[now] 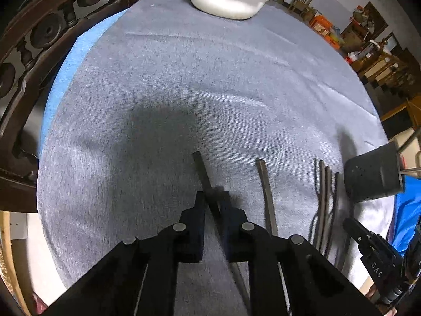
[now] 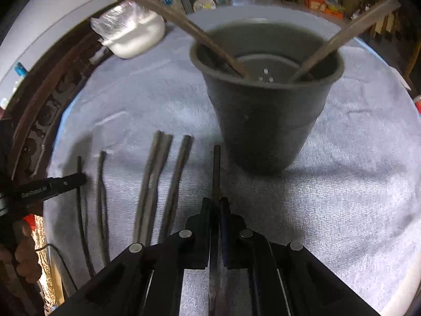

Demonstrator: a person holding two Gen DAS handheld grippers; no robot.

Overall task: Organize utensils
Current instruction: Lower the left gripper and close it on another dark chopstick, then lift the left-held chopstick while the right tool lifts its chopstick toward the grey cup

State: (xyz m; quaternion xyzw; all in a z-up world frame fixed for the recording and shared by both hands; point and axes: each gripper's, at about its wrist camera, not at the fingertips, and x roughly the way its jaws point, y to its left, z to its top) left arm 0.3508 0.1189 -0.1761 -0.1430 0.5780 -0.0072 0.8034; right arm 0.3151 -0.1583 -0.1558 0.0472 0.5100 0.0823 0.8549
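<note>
1. Broadly, the counter (image 2: 355, 184), under a grey cloth, carries everything; organising is partly done, I judge.
2. Straight ahead of the right hand-held gripper (image 2: 216, 204) stands the dark cup (image 2: 263, 121), upright, with two utensils (image 2: 163, 13) already leaning inside it, one on each side of the rim.
3. Far ahead and to the left of that gripper sits a white tub (image 2: 136, 39) with plastic wrap in it, apart from the work.
4. Left of the right hand-held gripper, several loose sticks (image 2: 155, 179) lie side by side on the cloth, not yet put away; that is most of what is left.
5. The right hand-held gripper is clenched on one thin rod (image 2: 216, 168), whose free end points toward the base of the cup, near it.
6. The left hand-held gripper (image 1: 213, 197) has its fingers either side of another flat stick (image 1: 201, 169); they look close against it, but whether it is truly gripped I cannot tell.
</note>
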